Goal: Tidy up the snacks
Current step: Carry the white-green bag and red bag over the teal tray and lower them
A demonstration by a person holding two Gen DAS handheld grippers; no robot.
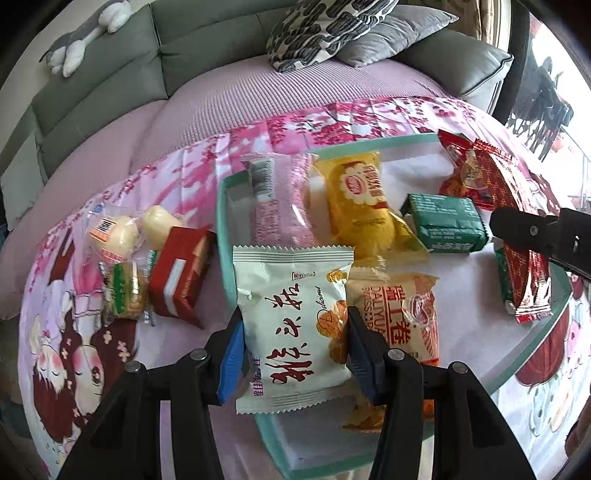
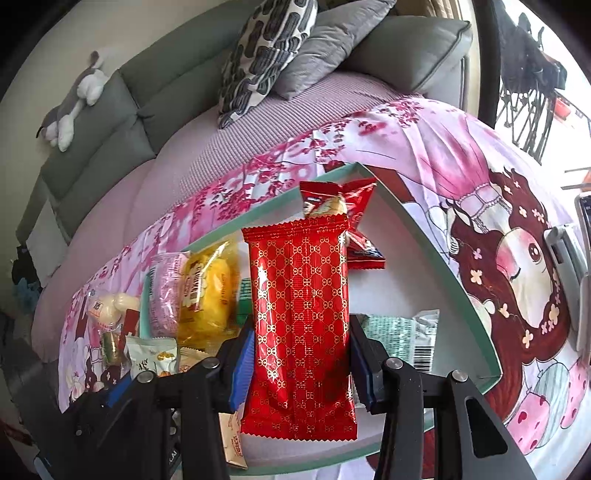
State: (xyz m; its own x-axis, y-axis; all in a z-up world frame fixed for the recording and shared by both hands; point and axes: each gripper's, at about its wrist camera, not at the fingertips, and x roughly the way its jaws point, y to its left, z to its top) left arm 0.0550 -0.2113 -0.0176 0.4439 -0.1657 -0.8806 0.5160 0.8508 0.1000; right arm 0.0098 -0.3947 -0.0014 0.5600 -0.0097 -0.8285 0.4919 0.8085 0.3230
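Note:
My left gripper (image 1: 295, 343) is shut on a white snack packet (image 1: 291, 325) with red characters, held over the near left corner of the teal-rimmed white tray (image 1: 221, 206). My right gripper (image 2: 301, 354) is shut on a long red patterned packet (image 2: 301, 314) above the same tray (image 2: 436, 243); that packet (image 1: 524, 251) and the right gripper also show at the right edge of the left wrist view. In the tray lie a pink packet (image 1: 280, 199), a yellow packet (image 1: 365, 203), a green packet (image 1: 448, 221), an orange packet (image 1: 402, 317) and a small red packet (image 2: 351, 210).
Left of the tray, on the pink cartoon cloth (image 1: 92, 332), lie a red box (image 1: 181, 273), a cream-coloured wrapped snack (image 1: 118, 236) and a small green-labelled pack (image 1: 123, 291). A grey sofa (image 1: 110, 74) with cushions (image 1: 325, 33) and a plush toy (image 1: 81, 40) stands behind.

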